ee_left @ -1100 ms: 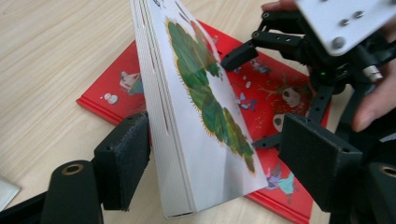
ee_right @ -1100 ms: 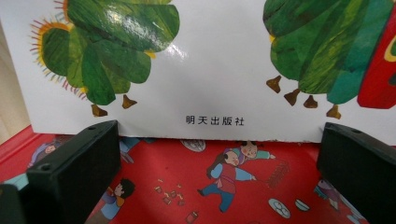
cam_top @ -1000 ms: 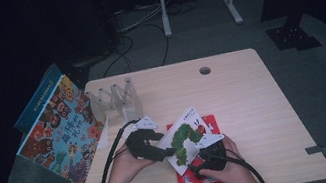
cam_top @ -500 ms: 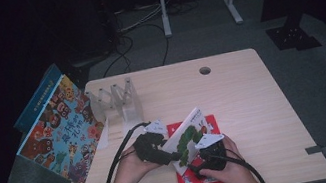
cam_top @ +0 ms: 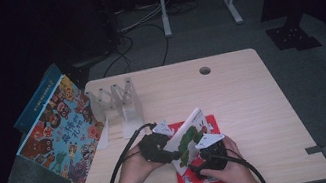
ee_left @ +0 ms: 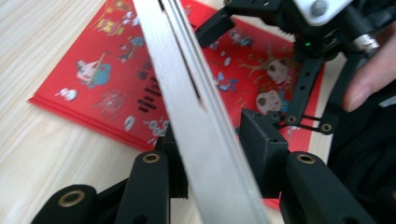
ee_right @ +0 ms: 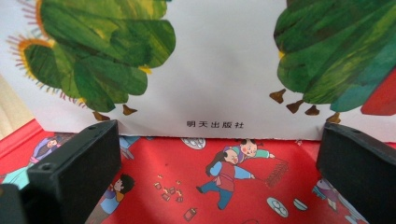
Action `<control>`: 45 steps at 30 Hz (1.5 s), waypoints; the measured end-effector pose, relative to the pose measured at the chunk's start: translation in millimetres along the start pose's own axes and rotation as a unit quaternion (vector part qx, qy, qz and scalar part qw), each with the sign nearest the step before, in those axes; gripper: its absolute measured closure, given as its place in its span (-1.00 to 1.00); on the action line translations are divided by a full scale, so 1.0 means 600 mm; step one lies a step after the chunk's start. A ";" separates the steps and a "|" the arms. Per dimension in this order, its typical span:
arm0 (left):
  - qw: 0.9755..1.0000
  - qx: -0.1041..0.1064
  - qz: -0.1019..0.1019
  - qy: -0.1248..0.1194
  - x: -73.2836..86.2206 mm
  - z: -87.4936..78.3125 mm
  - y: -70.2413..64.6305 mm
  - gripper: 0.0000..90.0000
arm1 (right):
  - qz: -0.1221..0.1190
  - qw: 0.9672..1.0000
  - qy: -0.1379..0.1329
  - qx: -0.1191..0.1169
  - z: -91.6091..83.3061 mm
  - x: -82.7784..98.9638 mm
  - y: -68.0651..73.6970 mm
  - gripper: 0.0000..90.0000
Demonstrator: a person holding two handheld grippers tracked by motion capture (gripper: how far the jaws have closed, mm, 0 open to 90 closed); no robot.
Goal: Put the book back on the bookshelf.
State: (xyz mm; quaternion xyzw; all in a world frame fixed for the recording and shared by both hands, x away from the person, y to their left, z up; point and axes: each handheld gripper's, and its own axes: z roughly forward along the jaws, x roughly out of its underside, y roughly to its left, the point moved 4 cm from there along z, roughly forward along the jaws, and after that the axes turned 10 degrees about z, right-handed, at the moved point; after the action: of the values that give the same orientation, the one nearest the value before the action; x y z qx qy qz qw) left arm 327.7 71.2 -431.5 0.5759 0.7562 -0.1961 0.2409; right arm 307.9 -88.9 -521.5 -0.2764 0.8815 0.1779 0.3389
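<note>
- My left tool [ee_left: 212, 158] is closed down on the bottom edge of the white caterpillar book [cam_top: 190, 139]; in the left gripper view the stacked page edges run straight up between its two black jaws, which press on either side.
- That white book stands tilted on its edge on top of the red book [cam_top: 216, 176], which lies flat on the table [cam_top: 255, 105] just in front of me.
- My right tool [ee_right: 219, 154] is spread wide with nothing between the jaws; in the right gripper view the two jaws sit far apart just above the red cover, and the white book's cover rises right behind them.
- I cannot tell whether the right tool's jaw tips touch the white book.
- In the high view my right hand [cam_top: 231, 171] rests over the red book, and my left hand [cam_top: 136, 167] is just left of the white book.
- Writing: a short line of small black Chinese characters is printed near the lower edge of the white cover [ee_right: 215, 124], below the green caterpillar art.
- The red cover shows cartoon children and scattered small items; dark characters on it are too blurred to read.
- Left of the red book, a large picture book [cam_top: 63, 129] leans off the table's left edge, beside a clear stand [cam_top: 119, 101].
</note>
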 end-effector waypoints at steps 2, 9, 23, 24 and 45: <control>1.000 0.007 -0.005 0.009 -0.002 -0.001 0.002 0.44 | 0.001 1.000 0.001 0.000 0.000 0.000 0.000 -1.00; 0.999 0.003 -0.018 0.047 -0.016 -0.005 0.007 0.52 | -0.002 1.000 0.001 -0.002 0.000 0.000 0.000 -1.00; 0.996 -0.008 -0.018 0.081 -0.023 -0.026 0.032 0.67 | 0.010 0.999 -0.017 0.038 -0.045 0.005 -0.101 -0.69; 0.997 -0.009 -0.018 0.081 -0.024 -0.030 0.033 0.67 | 0.019 0.999 -0.020 0.044 -0.049 0.006 -0.115 -0.70; 0.995 -0.044 -0.061 0.072 0.013 -0.147 0.071 0.67 | 0.141 0.980 -0.030 0.135 -0.068 0.035 -0.291 -0.74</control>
State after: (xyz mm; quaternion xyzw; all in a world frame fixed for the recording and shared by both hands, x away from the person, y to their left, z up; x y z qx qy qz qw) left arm 354.7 138.7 -365.7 0.5303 0.8130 -0.1351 0.1987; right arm 380.7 -254.1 -529.0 -0.0954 0.9170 0.1110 0.3711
